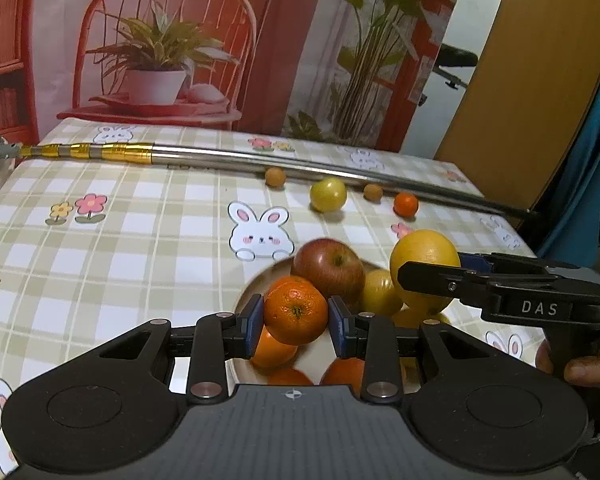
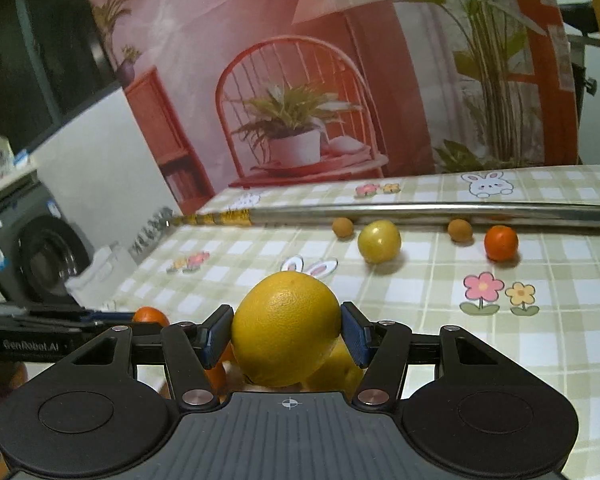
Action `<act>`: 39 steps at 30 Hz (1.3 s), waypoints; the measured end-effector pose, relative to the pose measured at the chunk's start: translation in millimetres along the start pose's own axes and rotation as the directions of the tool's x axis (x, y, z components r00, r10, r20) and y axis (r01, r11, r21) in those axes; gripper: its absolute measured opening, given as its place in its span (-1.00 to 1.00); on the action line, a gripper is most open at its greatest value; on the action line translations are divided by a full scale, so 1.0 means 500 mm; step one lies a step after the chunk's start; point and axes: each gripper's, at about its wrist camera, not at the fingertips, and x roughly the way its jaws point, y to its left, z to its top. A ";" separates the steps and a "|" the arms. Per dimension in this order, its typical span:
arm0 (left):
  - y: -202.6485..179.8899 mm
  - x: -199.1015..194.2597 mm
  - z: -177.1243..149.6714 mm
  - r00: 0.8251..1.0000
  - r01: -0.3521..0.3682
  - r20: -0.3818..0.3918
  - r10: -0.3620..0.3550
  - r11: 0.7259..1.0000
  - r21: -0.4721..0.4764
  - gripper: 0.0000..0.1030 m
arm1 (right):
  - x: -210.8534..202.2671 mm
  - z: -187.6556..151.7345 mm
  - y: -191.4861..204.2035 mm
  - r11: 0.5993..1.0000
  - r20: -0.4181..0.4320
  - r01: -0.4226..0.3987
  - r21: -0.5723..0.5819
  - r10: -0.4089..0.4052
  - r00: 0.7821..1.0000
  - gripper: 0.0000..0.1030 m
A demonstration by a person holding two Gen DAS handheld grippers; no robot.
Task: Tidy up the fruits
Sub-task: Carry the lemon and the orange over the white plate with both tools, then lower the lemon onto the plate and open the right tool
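In the left wrist view, the left gripper [image 1: 296, 322] sat low in the centre of the frame with its blue pads pressed on either side of a mandarin [image 1: 296, 311], gripping it across its middle so the round fruit could not roll out. Below and behind it lay the plate [image 1: 256, 284], already crowded with a red apple [image 1: 329, 270], a small yellow fruit [image 1: 378, 292] and more oranges partly hidden under the jaws. At the right of that frame the right gripper [image 1: 428, 276] reached in from the side, closed on a big yellow citrus [image 1: 422, 252]; part of a hand [image 1: 580, 364] showed on its handle at the right edge. The right wrist view confirmed this grip: the yellow citrus filled the gap between the two blue pads at the lower centre, held at its widest part, with yellow and orange fruit of the plate just visible beneath. Both fruits appeared to be over the plate, probably on their way to join the pile, though whether either touched the fruit below could not be told. Further up both frames, four loose fruits stood in a row on the checked tablecloth [image 1: 100, 264]: two little brown ones [image 1: 275, 176], a yellow ball-shaped one [image 1: 328, 195] and a small orange [image 1: 405, 204], all just in front of a long metal pole [image 1: 260, 160] that seemed to act as a stop, keeping them from rolling away.
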 end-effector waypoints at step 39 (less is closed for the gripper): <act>-0.045 0.041 -0.026 0.992 0.058 -0.115 -0.045 0.993 0.107 -0.29 | -0.003 -0.026 -0.005 1.000 -0.007 0.001 0.012 -0.001 1.000 0.05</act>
